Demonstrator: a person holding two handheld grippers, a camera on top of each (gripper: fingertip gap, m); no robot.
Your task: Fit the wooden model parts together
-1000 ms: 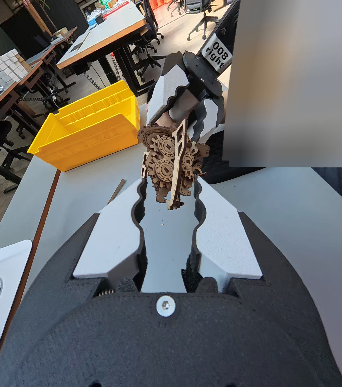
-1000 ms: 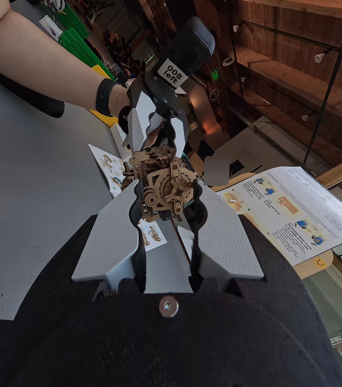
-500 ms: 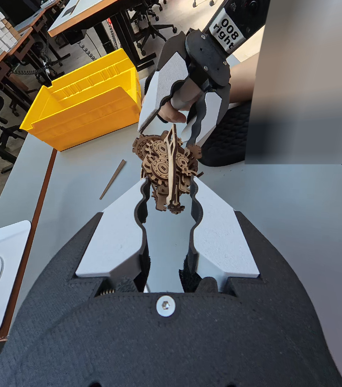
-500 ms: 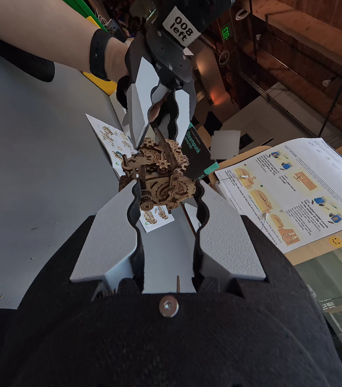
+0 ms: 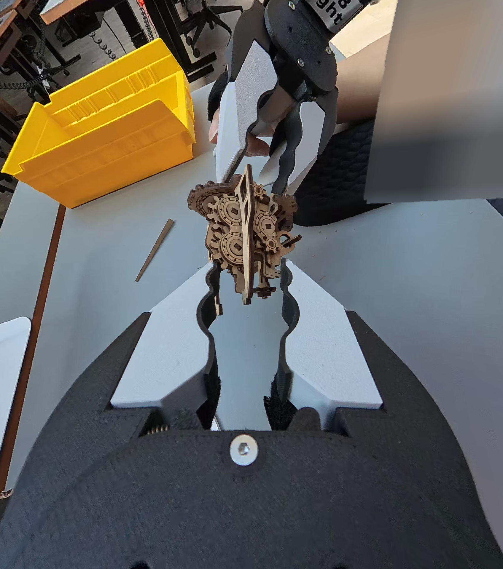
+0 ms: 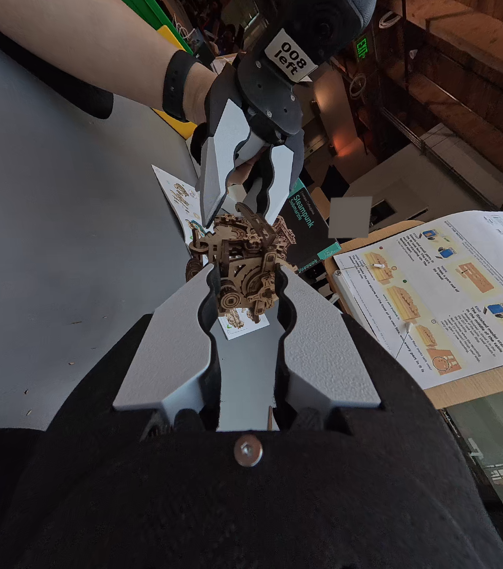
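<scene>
Model [image 5: 244, 234] risen nearer right tongs [image 5: 251, 181]; both tongs [image 5: 247, 271] seemingly pinching one model.

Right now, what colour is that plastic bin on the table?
Bright yellow; the bin shows best in the left wrist view.

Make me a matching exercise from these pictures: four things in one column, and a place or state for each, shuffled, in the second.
Things:
1. wooden model
2. yellow bin
3. thin wooden stick
4. instruction sheet

Places or states:
A. lying flat on the grey table, alone
B. held in the air between the left gripper and right gripper
C. on a wooden board off the table's side
D. at the table's far corner

Pairs: 1-B, 2-D, 3-A, 4-C
</scene>
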